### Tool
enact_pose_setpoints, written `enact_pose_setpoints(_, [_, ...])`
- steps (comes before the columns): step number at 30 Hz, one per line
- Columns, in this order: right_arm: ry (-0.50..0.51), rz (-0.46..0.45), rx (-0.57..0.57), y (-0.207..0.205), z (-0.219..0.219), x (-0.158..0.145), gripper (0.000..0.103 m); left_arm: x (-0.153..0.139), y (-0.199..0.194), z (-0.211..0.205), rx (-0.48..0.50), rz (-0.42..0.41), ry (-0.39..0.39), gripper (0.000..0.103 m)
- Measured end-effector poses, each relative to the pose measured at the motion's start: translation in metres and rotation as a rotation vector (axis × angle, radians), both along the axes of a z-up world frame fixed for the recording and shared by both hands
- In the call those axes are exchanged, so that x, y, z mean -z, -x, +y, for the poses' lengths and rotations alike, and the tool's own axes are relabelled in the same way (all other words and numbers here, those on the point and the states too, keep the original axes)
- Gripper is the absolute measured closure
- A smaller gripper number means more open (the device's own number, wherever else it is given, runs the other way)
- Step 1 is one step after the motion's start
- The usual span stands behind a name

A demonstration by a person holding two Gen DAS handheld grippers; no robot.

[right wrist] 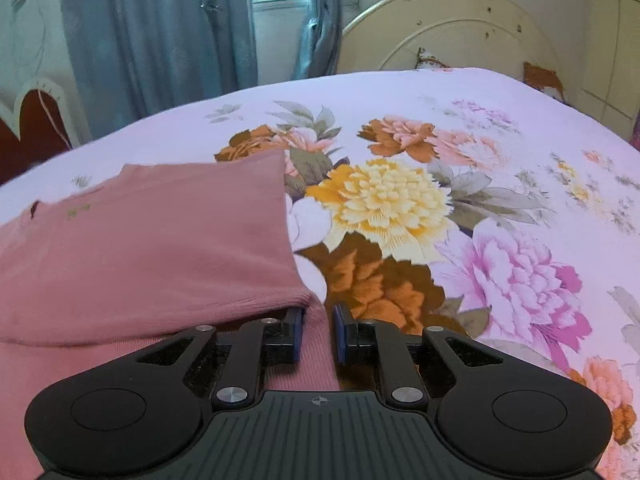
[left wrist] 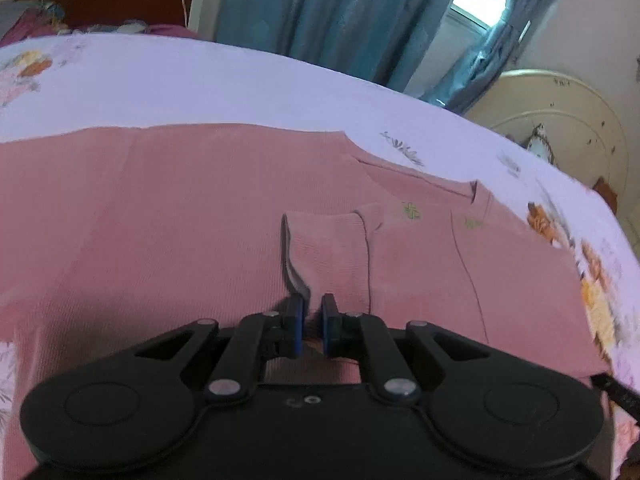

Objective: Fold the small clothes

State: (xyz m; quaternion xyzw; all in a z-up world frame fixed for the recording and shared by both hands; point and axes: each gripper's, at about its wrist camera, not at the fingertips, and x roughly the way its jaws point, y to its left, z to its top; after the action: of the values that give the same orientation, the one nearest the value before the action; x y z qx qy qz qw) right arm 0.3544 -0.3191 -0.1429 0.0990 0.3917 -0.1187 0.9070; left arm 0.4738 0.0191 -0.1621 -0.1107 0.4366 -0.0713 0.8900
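Jaws of left gripper [left wrist: 311,307] and right gripper [right wrist: 319,318] each clamp one pink garment [left wrist: 160,208] on one floral bedsheet [right wrist: 460,152].

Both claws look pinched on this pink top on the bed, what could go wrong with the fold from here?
1. The left claw pinches only the thin sleeve cuff, so it may slip free.
2. The right claw grips the pink top at a folded-over corner; layers could shift and skew the fold.
3. Dragging might wrinkle the floral bedsheet.
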Motion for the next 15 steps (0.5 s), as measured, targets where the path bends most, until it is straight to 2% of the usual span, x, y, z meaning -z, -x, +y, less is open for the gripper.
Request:
enact_pose_setpoints(2, [-0.019,0.012,-0.014,0.008,-0.002,-0.004,0.087,-0.008,0.003,0.007,-0.009,-0.003,-0.022,0.077])
enact_pose_setpoints(3, [-0.022,0.01,-0.017,0.012,-0.003,-0.008,0.083,-0.013,0.005,0.009,-0.028,-0.014,-0.039,0.073])
enact_pose_setpoints(4, [-0.018,-0.001,-0.017,0.017,-0.004,-0.013,0.078,-0.019,0.007,0.012,-0.048,-0.036,-0.056,0.063])
enact_pose_setpoints(5, [-0.008,-0.02,-0.014,0.022,-0.005,-0.019,0.06,-0.021,0.009,0.018,-0.061,-0.058,-0.066,0.048])
enact_pose_setpoints(6, [-0.001,-0.043,-0.01,0.025,-0.005,-0.025,0.045,-0.028,0.013,0.021,-0.081,-0.092,-0.076,0.043])
enact_pose_setpoints(7, [0.008,-0.068,-0.012,0.024,-0.006,-0.03,0.045,-0.034,0.008,0.02,-0.088,-0.115,-0.079,0.038])
enact_pose_setpoints(9, [0.005,-0.074,-0.026,0.012,-0.006,-0.033,0.045,-0.044,0.006,0.013,-0.055,-0.151,-0.077,0.038])
enact_pose_setpoints(14, [-0.016,-0.062,-0.036,-0.033,-0.004,-0.023,0.046,-0.032,-0.014,-0.019,0.036,-0.119,-0.075,0.042])
enact_pose_setpoints(15, [-0.013,-0.059,-0.044,-0.044,-0.001,-0.02,0.053,-0.027,-0.018,-0.025,0.039,-0.114,-0.09,0.042])
